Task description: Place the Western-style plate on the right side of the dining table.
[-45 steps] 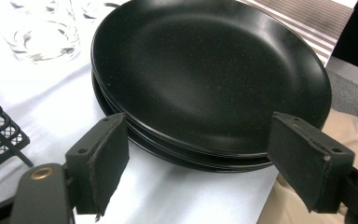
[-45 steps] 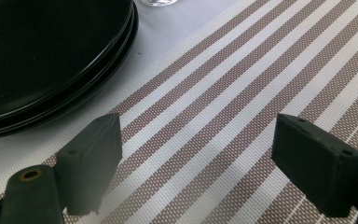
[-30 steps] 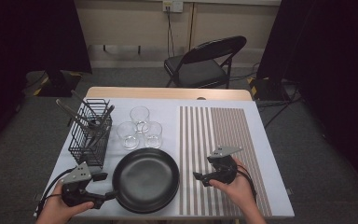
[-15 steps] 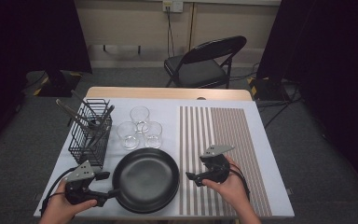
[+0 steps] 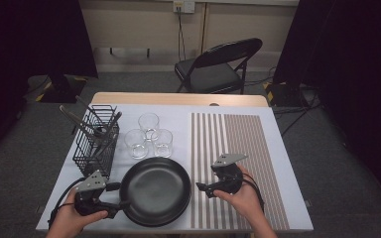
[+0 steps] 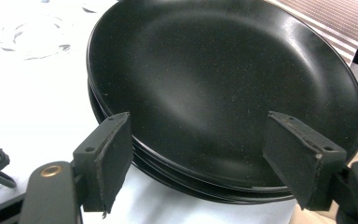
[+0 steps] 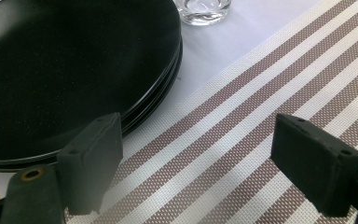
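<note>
A stack of black plates (image 5: 155, 191) sits at the table's front middle. My left gripper (image 5: 119, 195) is at the stack's left rim, held by a hand. In the left gripper view it (image 6: 200, 163) is open, its jaws wide apart, with the near rim of the plates (image 6: 223, 84) between them and untouched by either pad. My right gripper (image 5: 203, 190) is just right of the stack, over a brown-and-white striped placemat (image 5: 238, 144). It (image 7: 200, 163) is open with only the mat (image 7: 261, 84) between its jaws. The plates (image 7: 65, 70) lie beside its left jaw.
A black wire rack (image 5: 96, 141) holding utensils stands at the left. Three clear glasses (image 5: 149, 136) are grouped behind the plates; one glass (image 7: 203, 9) is in the right gripper view. A folding chair (image 5: 218, 69) stands beyond the table's far edge.
The right gripper has shifted slightly left toward the plates. The left gripper has edged a little closer to the stack's rim. Nothing else has moved.
</note>
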{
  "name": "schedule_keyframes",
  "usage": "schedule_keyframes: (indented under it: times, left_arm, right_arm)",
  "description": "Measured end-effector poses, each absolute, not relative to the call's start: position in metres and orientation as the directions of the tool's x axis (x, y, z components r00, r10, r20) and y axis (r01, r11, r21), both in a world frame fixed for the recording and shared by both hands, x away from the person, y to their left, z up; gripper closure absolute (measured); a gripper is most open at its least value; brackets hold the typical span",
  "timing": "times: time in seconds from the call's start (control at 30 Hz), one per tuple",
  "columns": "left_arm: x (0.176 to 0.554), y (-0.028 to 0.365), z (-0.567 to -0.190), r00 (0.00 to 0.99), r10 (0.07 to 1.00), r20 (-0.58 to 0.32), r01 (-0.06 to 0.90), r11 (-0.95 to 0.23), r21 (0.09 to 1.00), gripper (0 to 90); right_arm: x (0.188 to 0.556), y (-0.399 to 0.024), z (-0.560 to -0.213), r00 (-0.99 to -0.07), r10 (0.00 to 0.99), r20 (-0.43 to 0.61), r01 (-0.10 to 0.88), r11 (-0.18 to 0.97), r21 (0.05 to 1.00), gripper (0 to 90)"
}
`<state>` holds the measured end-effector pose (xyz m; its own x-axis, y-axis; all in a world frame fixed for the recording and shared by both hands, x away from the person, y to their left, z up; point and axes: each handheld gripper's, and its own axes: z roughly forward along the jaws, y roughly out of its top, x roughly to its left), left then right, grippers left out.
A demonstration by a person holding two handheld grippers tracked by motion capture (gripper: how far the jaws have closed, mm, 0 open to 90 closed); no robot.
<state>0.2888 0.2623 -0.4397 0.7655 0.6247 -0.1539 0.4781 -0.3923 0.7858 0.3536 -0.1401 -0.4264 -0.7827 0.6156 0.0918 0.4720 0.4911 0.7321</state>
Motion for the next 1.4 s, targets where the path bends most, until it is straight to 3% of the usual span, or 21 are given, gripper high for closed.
schedule_keyframes:
  times: [0.6,1.4]
  left_arm:
    - [0.287,0.260,-0.441,0.757,0.642,-0.121,0.466,-0.400,0.790,31.6]
    - [0.285,0.256,-0.446,0.732,0.675,-0.088,0.462,-0.398,0.792,34.1]
  right_arm:
    - [0.352,-0.125,-0.424,-0.809,0.580,0.093,0.442,0.497,0.747,16.6]
    - [0.350,-0.107,-0.436,-0.826,0.557,0.087,0.439,0.537,0.721,19.3]
